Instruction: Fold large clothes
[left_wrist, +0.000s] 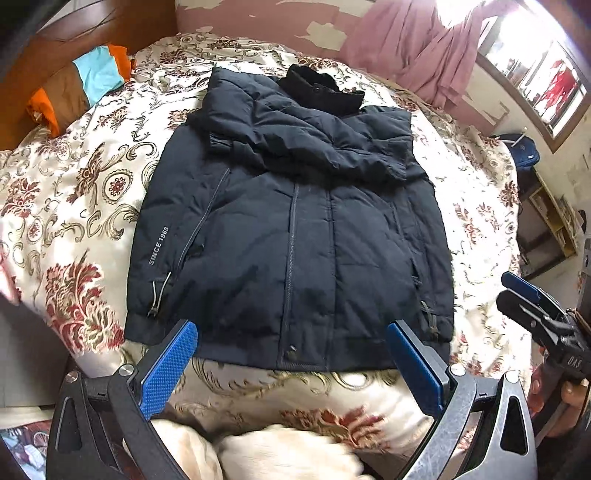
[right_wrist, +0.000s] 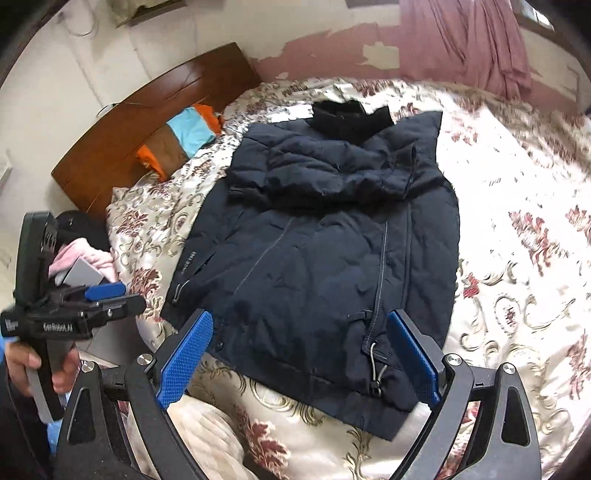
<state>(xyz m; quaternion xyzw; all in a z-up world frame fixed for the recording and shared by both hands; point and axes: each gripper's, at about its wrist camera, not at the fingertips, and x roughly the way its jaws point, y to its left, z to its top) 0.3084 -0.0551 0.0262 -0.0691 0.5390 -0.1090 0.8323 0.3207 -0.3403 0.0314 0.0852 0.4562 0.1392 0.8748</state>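
Jacket (left_wrist: 291, 236) lies flat mid-bed, sleeves folded over its chest, hem nearest. Left gripper (left_wrist: 291, 363) gapes empty above the hem, nothing blocking it; a striped cushion (left_wrist: 79, 90) sits by the headboard (left_wrist: 55, 48).

Right view: right gripper (right_wrist: 299, 360) spread wide, empty, over the hem. Floral quilt (right_wrist: 517, 295); peeling pink wall (right_wrist: 332, 48), curtain (right_wrist: 476, 40).

The dark navy padded jacket (left_wrist: 291, 236) lay flat, front up and zipped, on the floral bedspread (left_wrist: 85, 192). Both sleeves seemed folded across its chest below the black collar (left_wrist: 321, 88); its hem faced the cameras.
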